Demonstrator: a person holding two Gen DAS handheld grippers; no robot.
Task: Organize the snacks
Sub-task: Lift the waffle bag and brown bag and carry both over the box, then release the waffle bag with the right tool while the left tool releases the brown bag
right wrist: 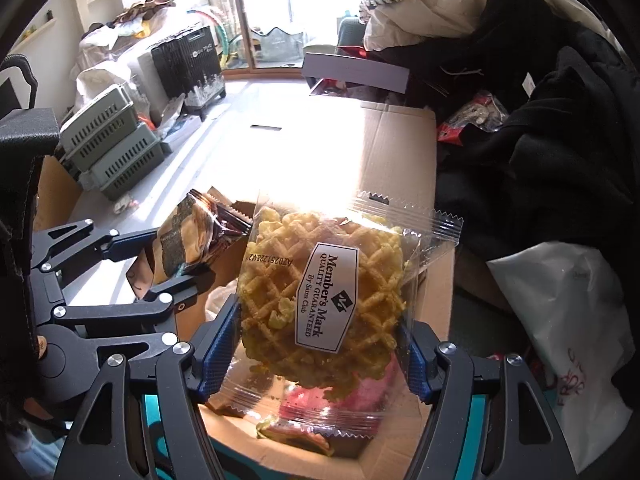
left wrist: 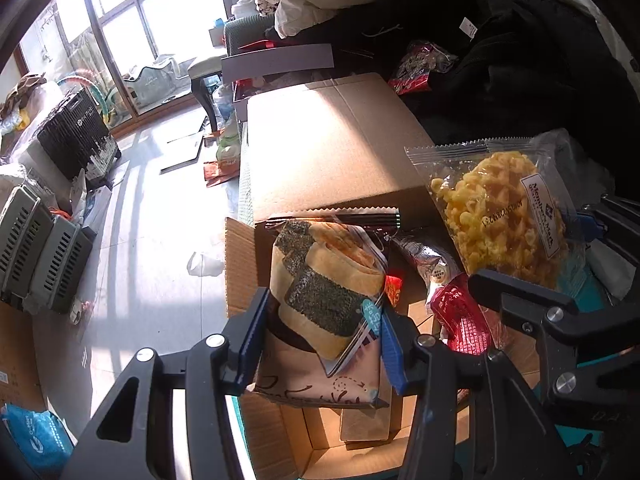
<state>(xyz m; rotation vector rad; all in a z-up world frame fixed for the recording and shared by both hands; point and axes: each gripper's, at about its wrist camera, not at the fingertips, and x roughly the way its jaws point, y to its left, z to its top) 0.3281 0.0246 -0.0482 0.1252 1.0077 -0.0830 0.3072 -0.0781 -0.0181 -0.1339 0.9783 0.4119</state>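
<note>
My left gripper (left wrist: 320, 344) is shut on a seaweed roll snack packet (left wrist: 324, 304), held upright over an open cardboard box (left wrist: 240, 276). The same packet (right wrist: 192, 240) and left gripper (right wrist: 160, 264) show at the left of the right wrist view. My right gripper (right wrist: 320, 348) is shut on a clear bag with a yellow lattice cracker (right wrist: 324, 300), labelled Member's Mark, above the same box (right wrist: 436, 300). That bag (left wrist: 504, 220) appears at the right of the left wrist view. Inside the box lie a red foil packet (left wrist: 464, 320) and a silver packet (left wrist: 424, 256).
The box's open flap (left wrist: 336, 140) stretches away in bright sunlight. Dark clothing (right wrist: 540, 152) and a white plastic bag (right wrist: 560, 320) lie to the right. Grey crates (right wrist: 112, 148) and a black basket (right wrist: 188, 64) stand on the pale floor at left.
</note>
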